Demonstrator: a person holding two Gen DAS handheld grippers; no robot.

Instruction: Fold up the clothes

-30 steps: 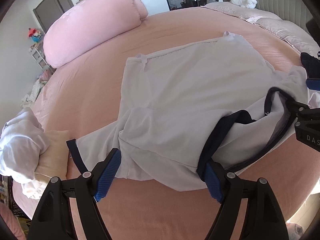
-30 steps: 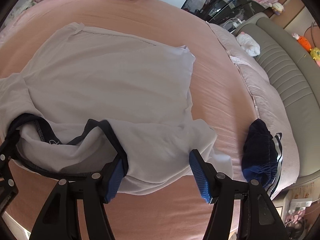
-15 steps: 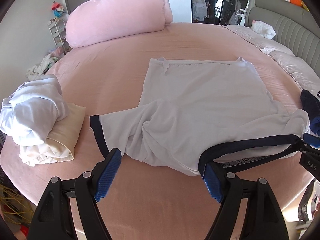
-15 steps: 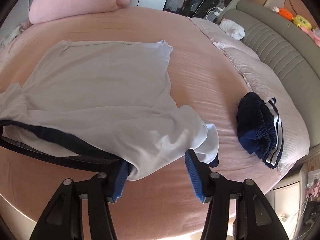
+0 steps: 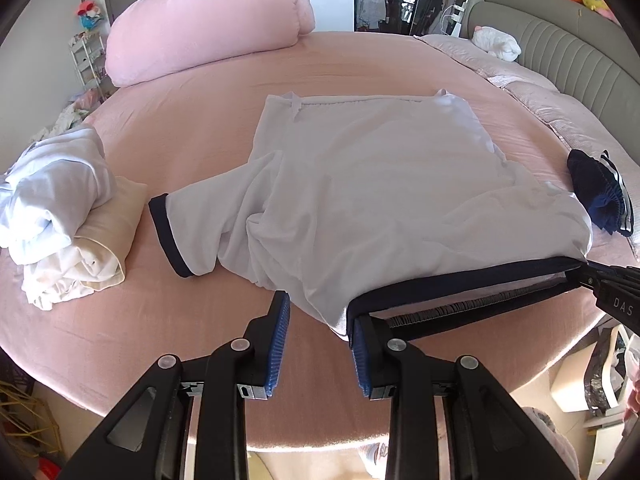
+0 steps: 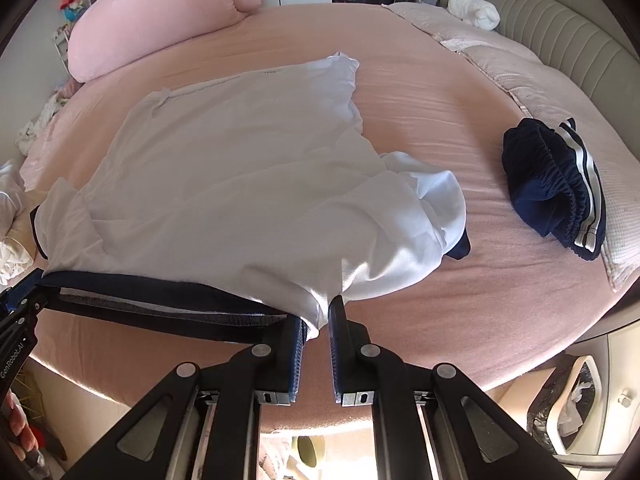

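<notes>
Left wrist view shows the white short-sleeved shirt with navy trim (image 5: 372,184) spread across the round pink bed (image 5: 200,112), its navy collar pulled taut along the near edge. My left claw (image 5: 318,334) is apart, only its right finger touching the collar. My right claw (image 6: 314,328) is nearly together, pinching the shirt's collar end. Folded navy striped shorts (image 6: 556,184) lie near the bed's right edge.

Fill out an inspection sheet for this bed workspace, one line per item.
Surface: pink bed sheet, smooth.
Job's things: white shirt spread out, navy collar stretched between both grippers.
Clutter: pale clothes pile; navy shorts; pink duvet roll.
Grippers: left gripper partly closed at the collar; right gripper nearly shut on shirt fabric.
Cables: charger leads by the headboard.
Surroundings: wardrobe, plush toys, shelf.
</notes>
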